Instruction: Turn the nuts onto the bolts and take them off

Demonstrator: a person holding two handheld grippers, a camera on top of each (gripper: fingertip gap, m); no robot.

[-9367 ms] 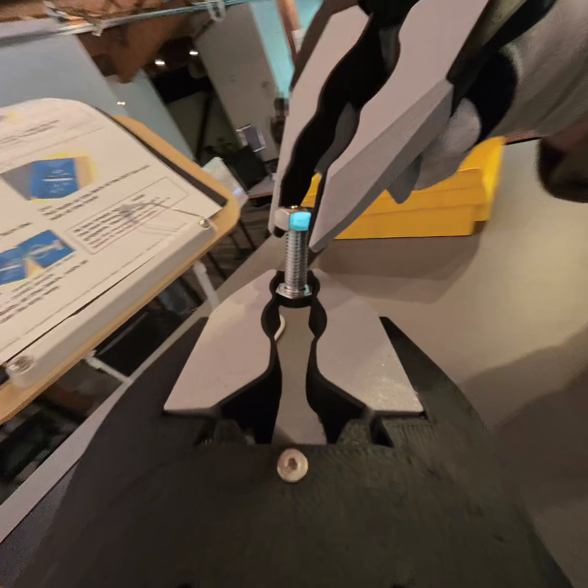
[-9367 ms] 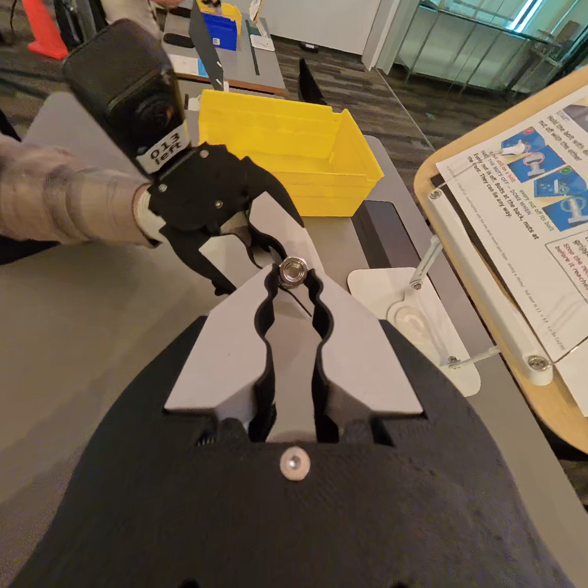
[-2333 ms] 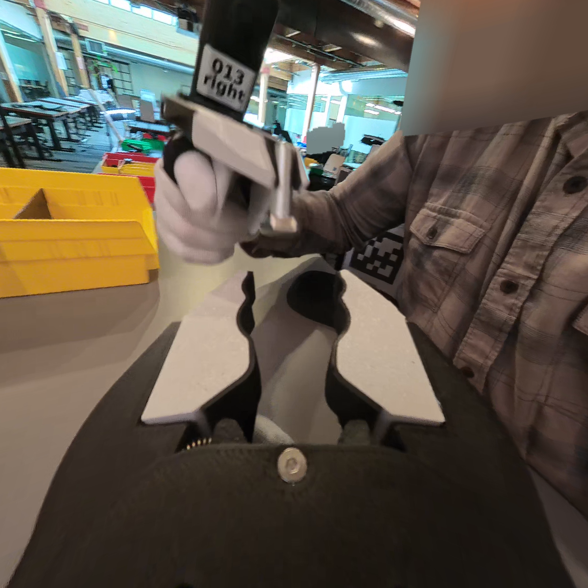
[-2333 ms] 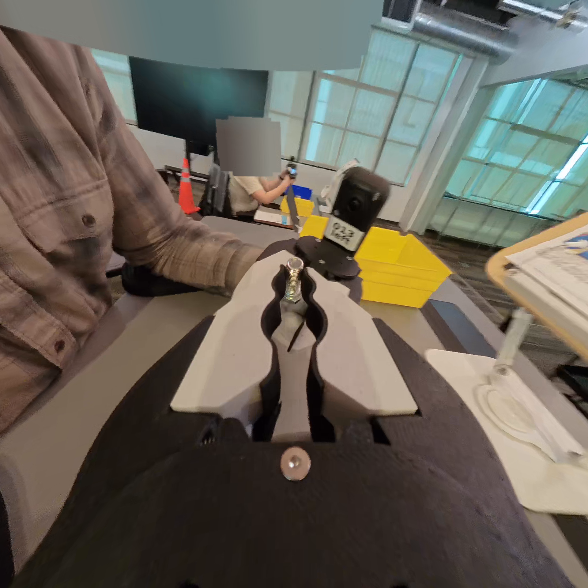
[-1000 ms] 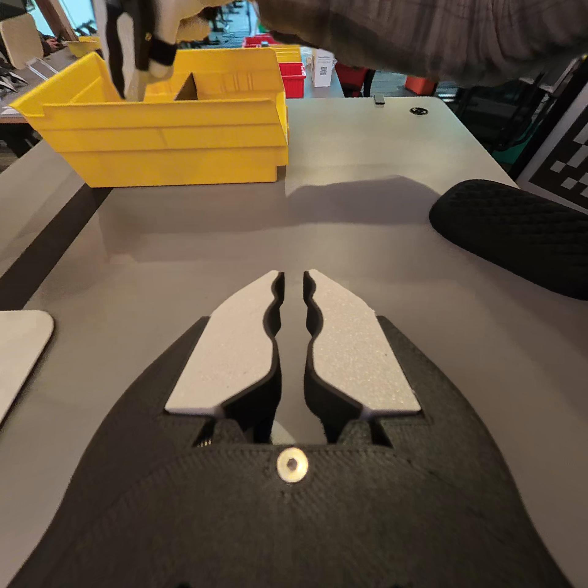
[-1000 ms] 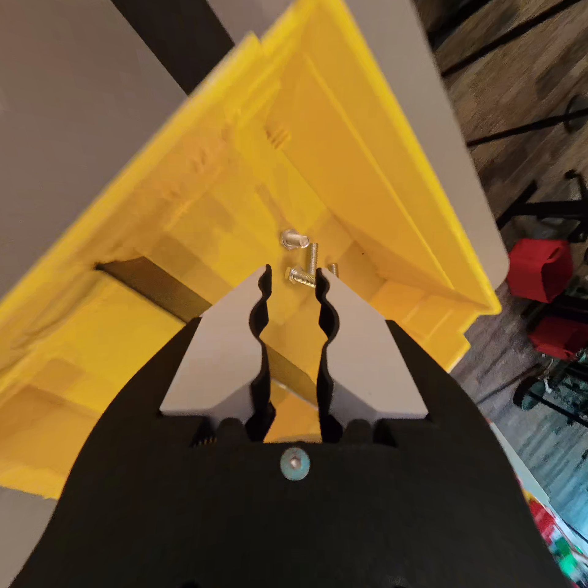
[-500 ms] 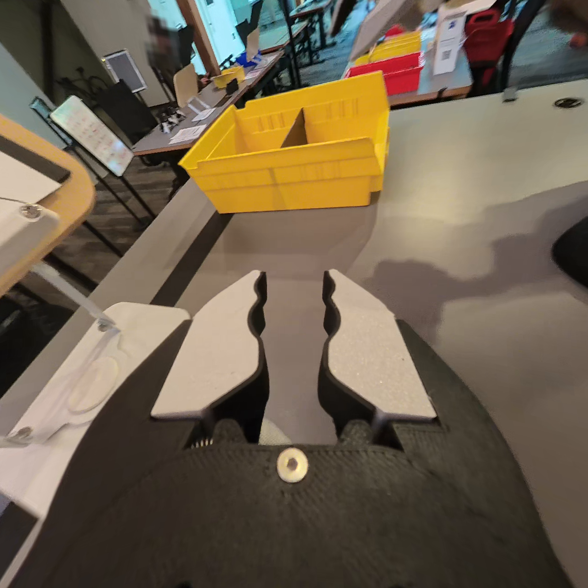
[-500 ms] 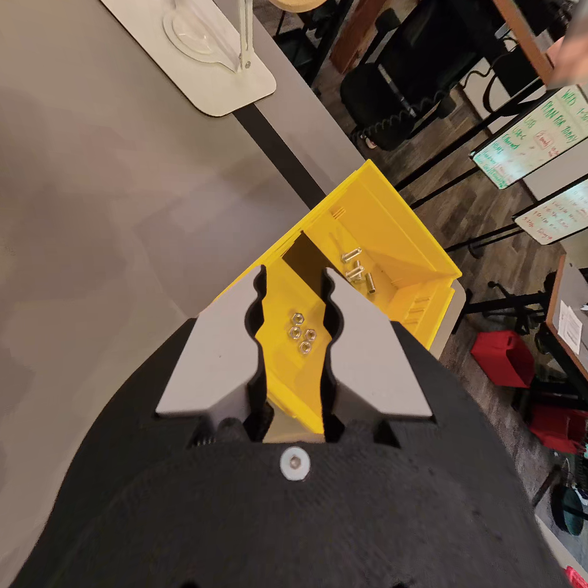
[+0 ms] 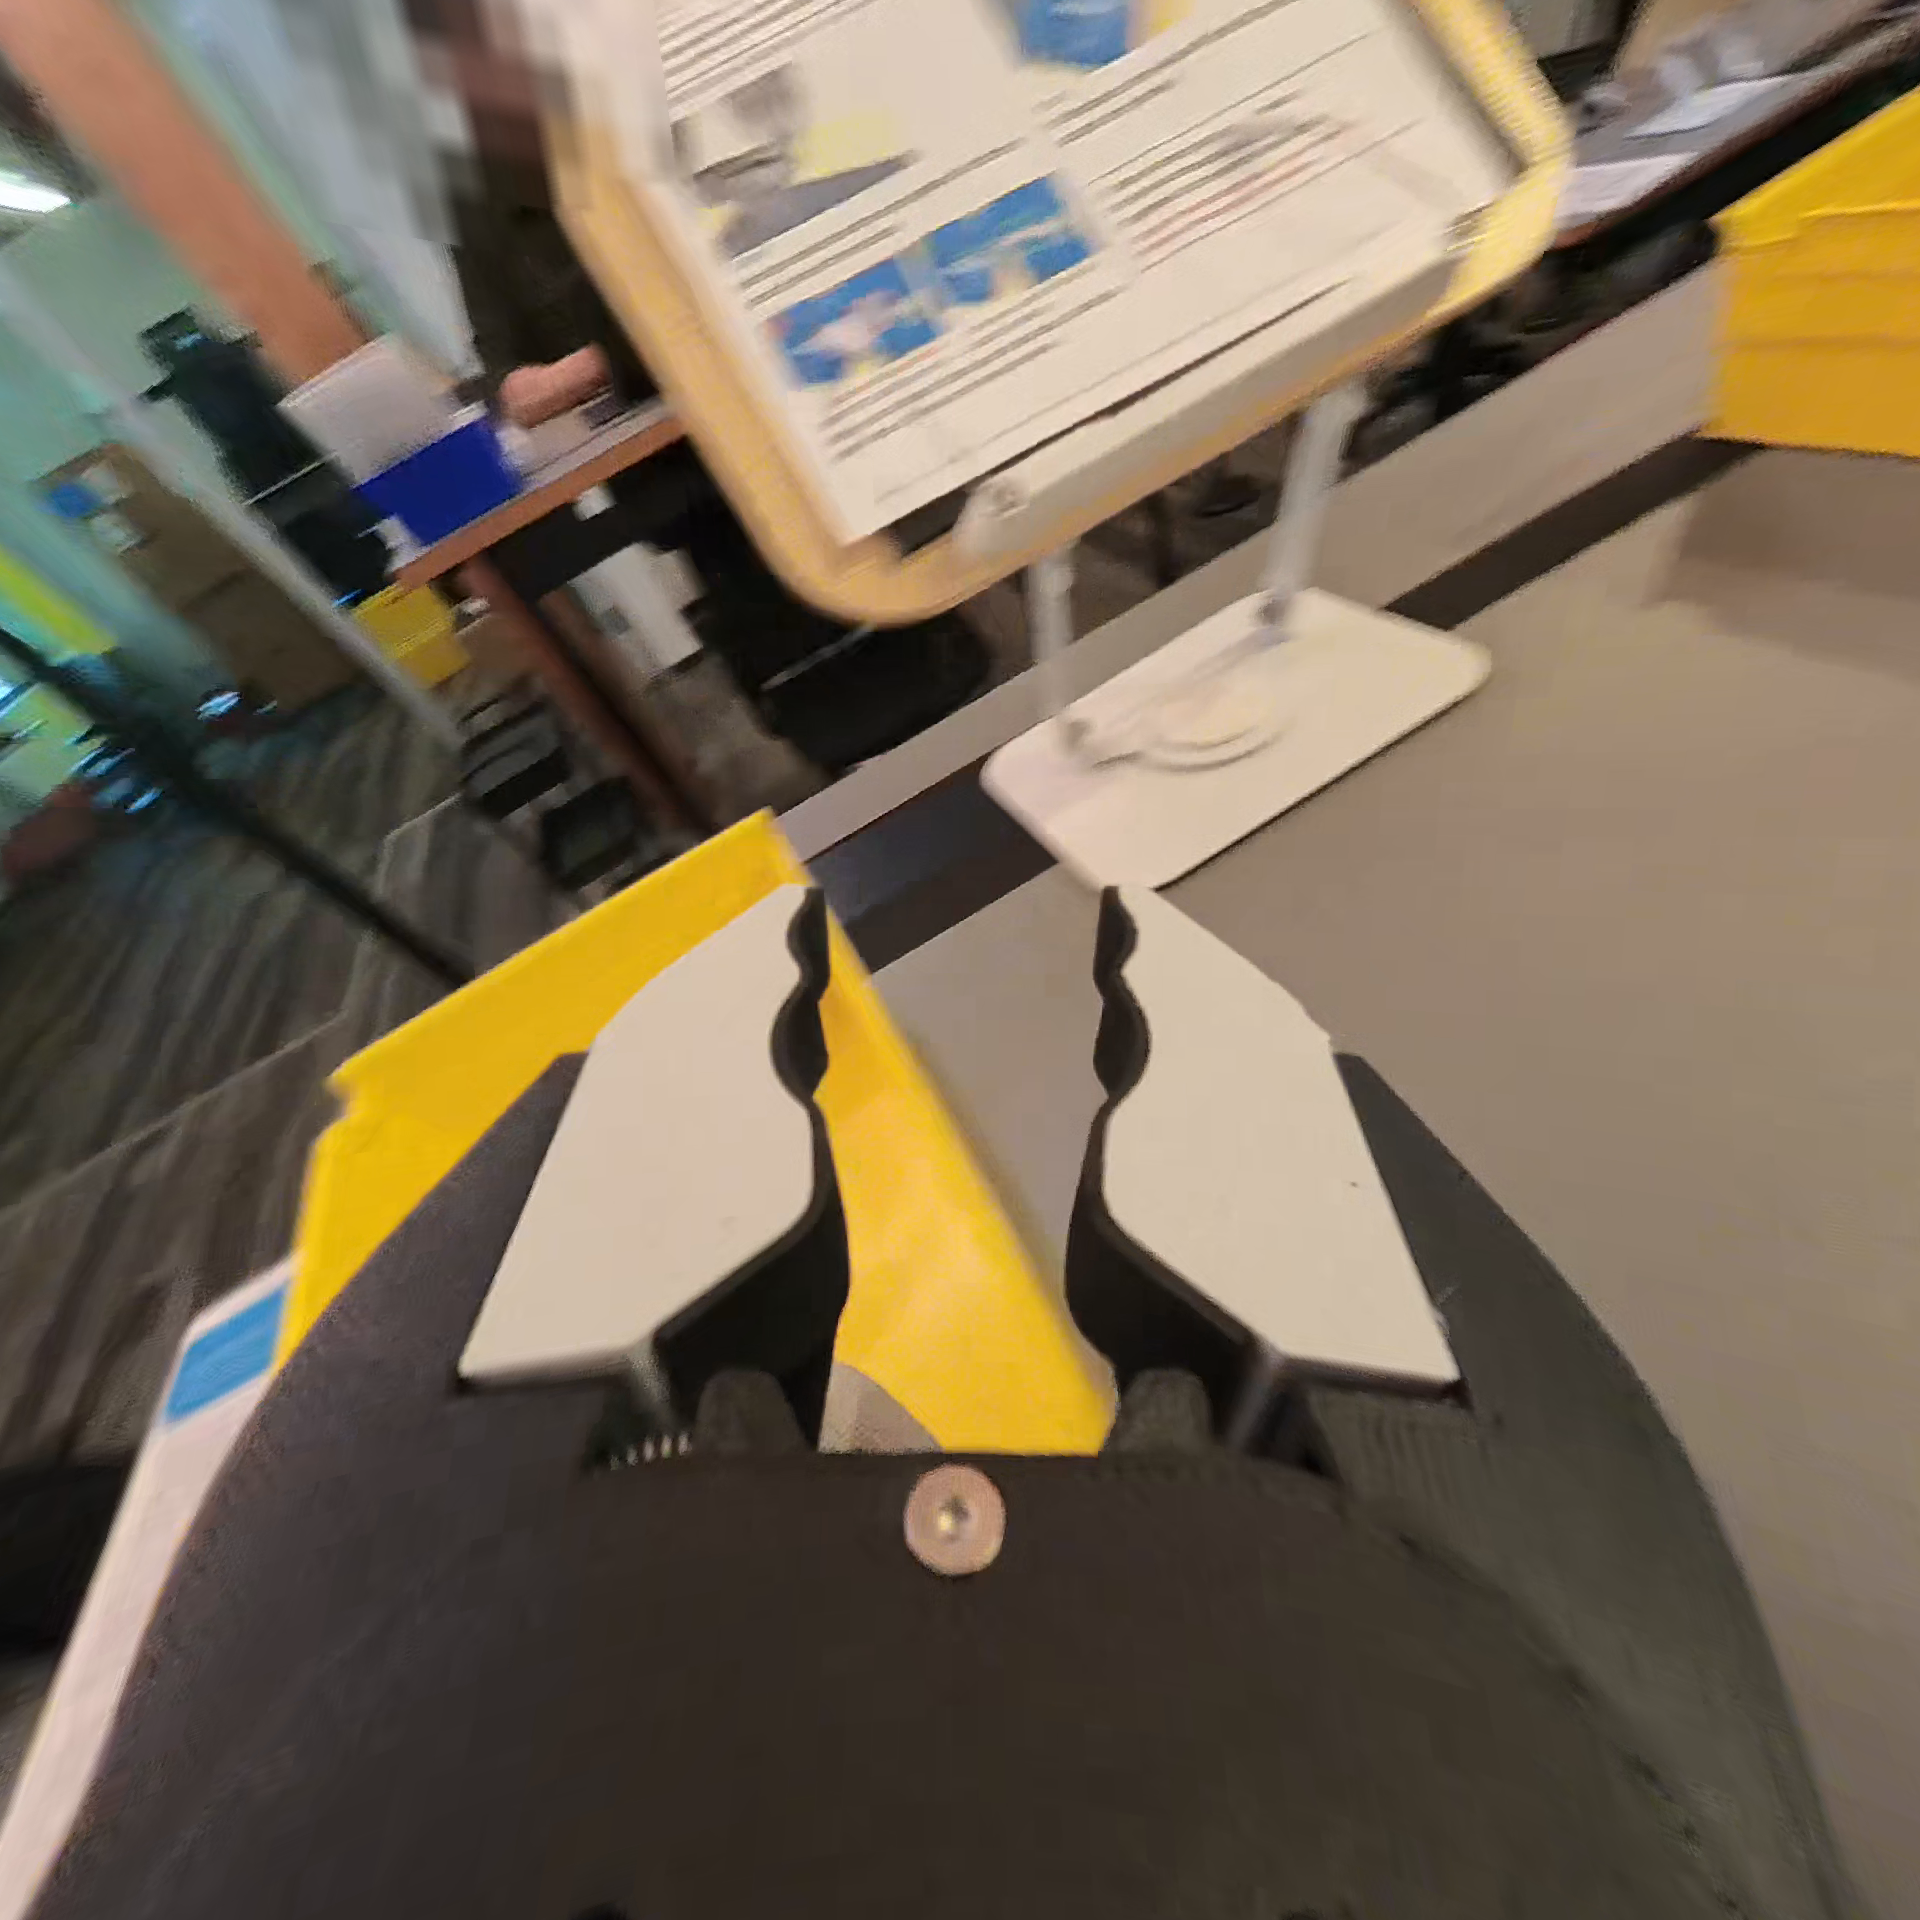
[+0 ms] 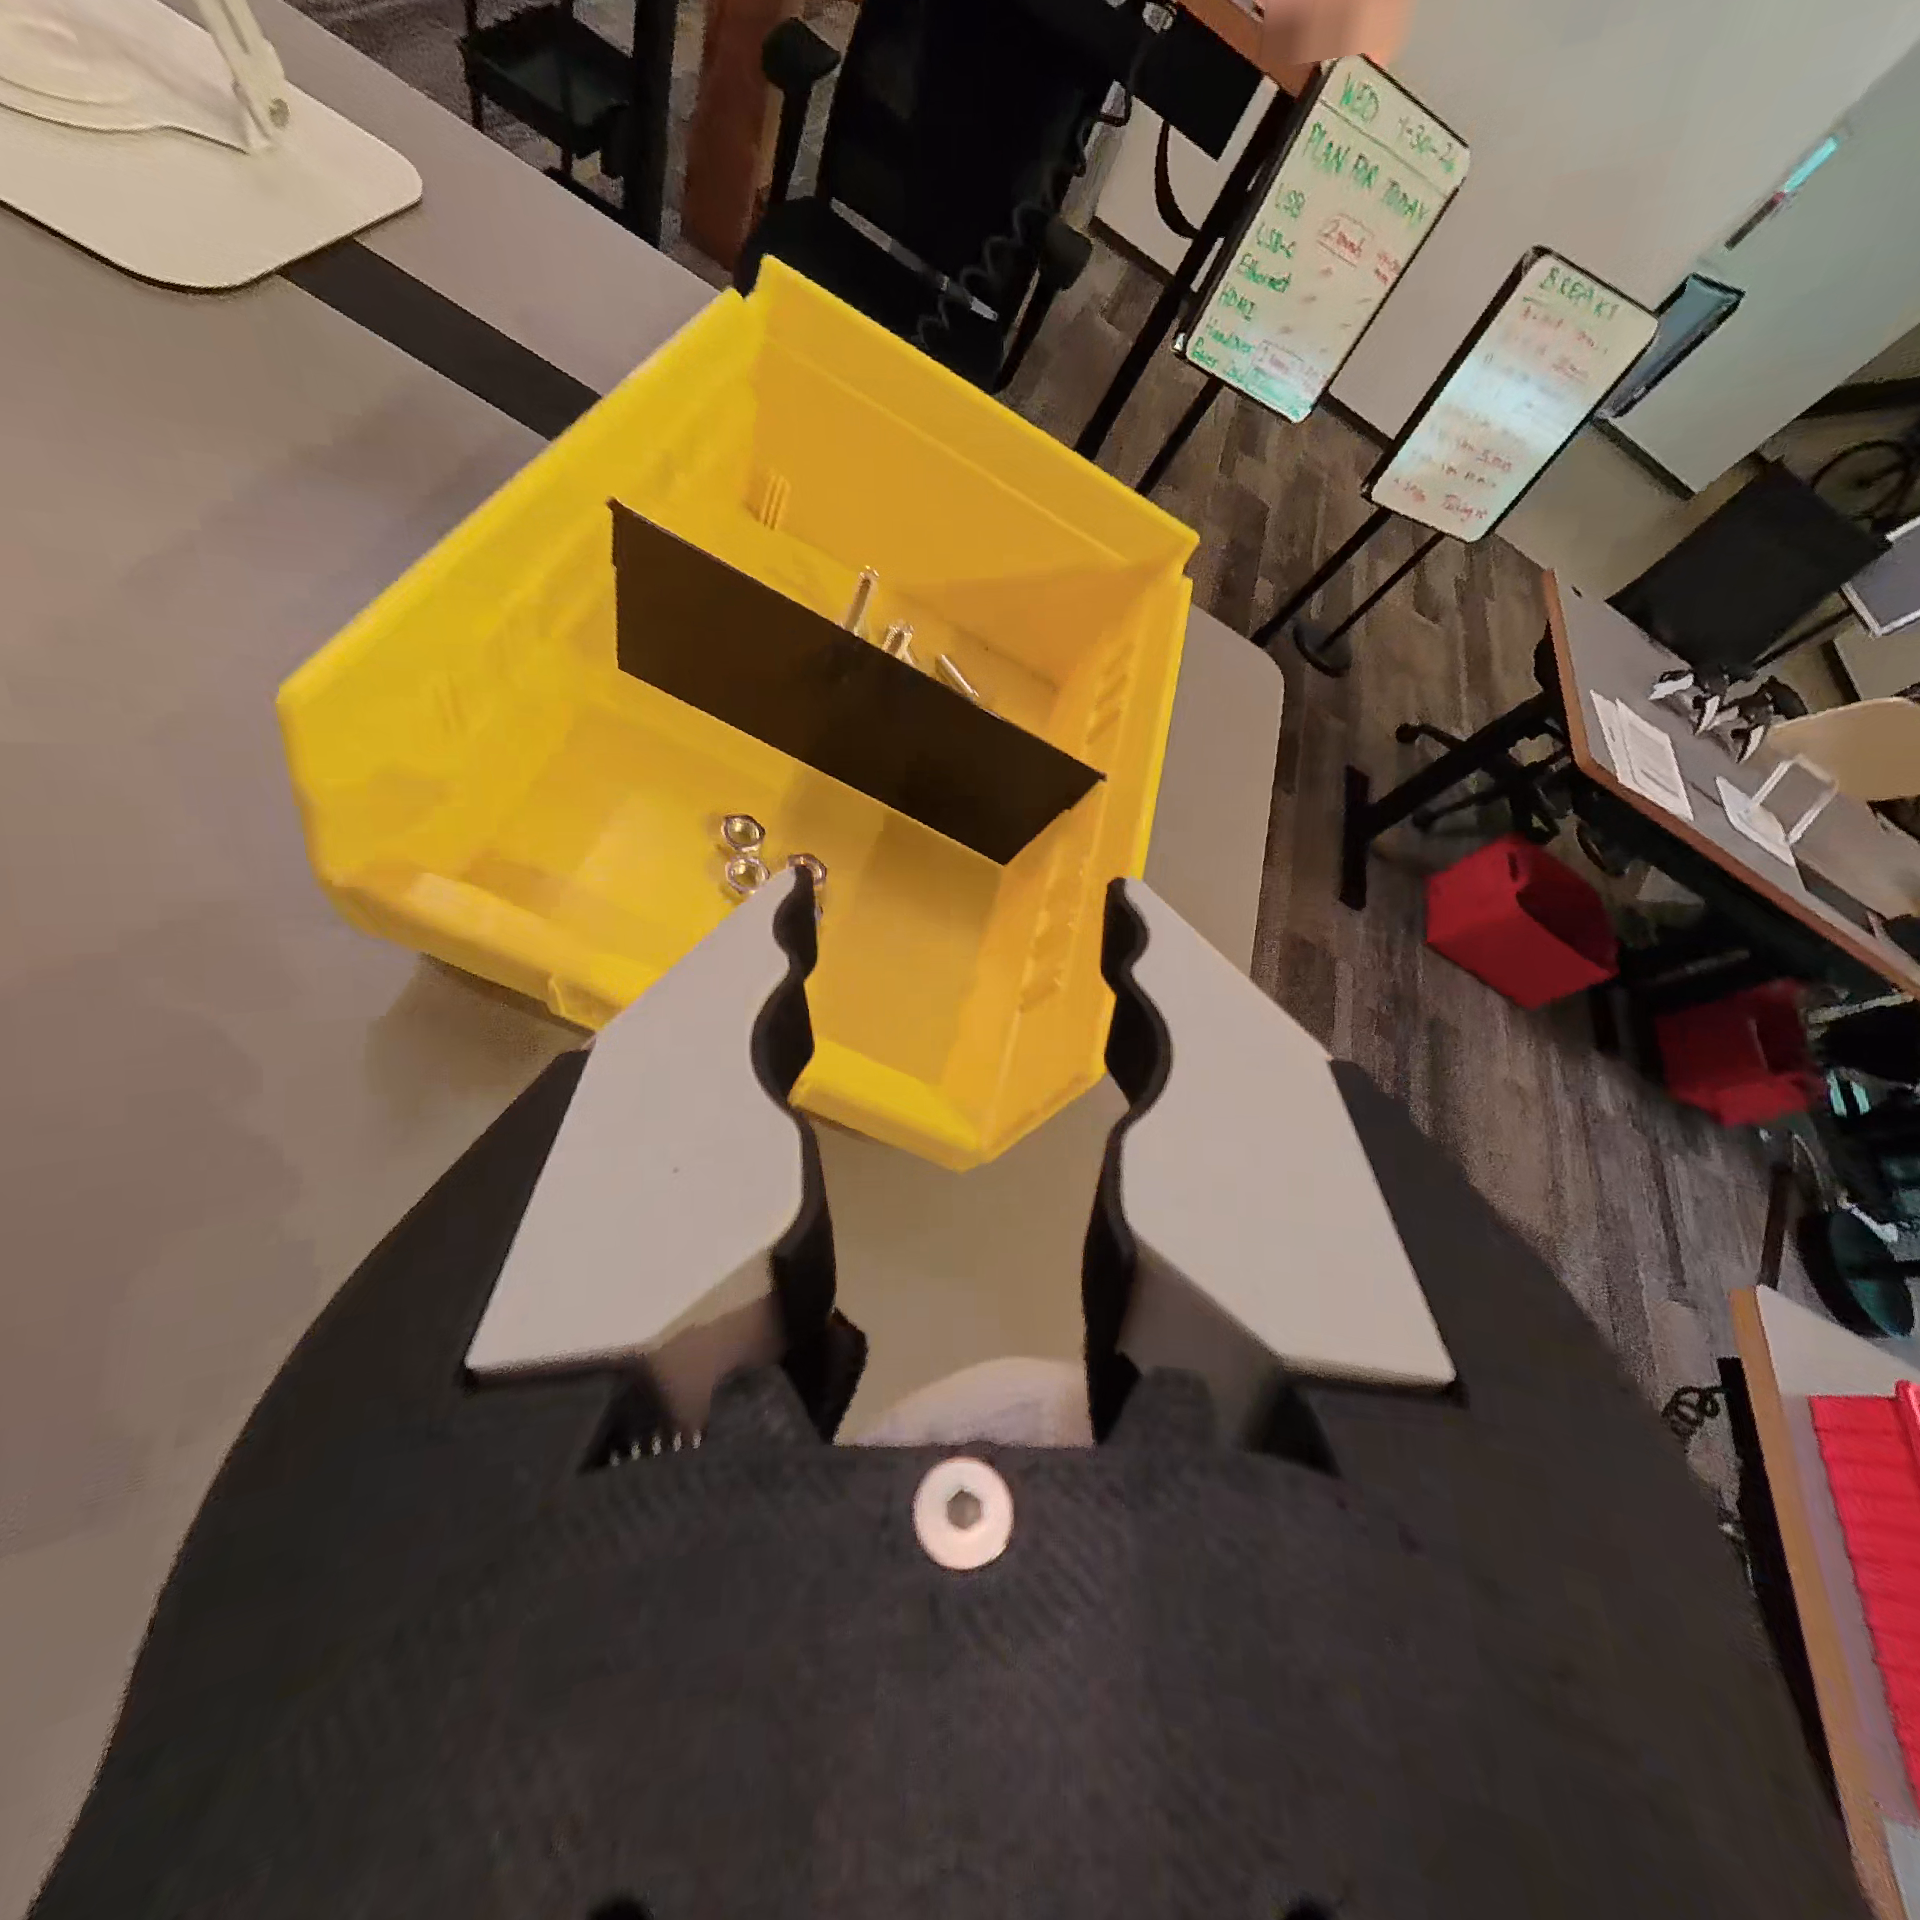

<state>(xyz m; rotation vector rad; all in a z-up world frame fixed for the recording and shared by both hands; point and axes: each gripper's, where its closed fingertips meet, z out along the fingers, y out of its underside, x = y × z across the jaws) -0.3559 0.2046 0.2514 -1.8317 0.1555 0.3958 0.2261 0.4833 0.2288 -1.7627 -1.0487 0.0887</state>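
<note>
A yellow bin (image 10: 520,665) with a black divider (image 10: 831,707) stands on the grey table. Several nuts (image 10: 744,844) lie in its near compartment. Several bolts (image 10: 896,636) lie in the far one. My right gripper (image 10: 951,899) is open and empty, above the table at the bin's near corner. My left gripper (image 9: 961,904) is open and empty. The left wrist view is blurred. The bin shows there only as a yellow edge (image 9: 1829,312) at the far right.
A stand holding a printed sheet (image 9: 1039,260) rises from a white base (image 9: 1247,748) ahead of my left gripper; the base also shows in the right wrist view (image 10: 208,197). Another yellow box (image 9: 644,945) with a white and blue label lies under my left fingers. Whiteboards (image 10: 1330,239) stand beyond the table. The gap from one gripper's tips to the other's is roughly 65 cm.
My right gripper dropped the bolt into the bin, then drew back from it and opened wider. My left gripper swung left from the bin toward the stand and opened wider.
</note>
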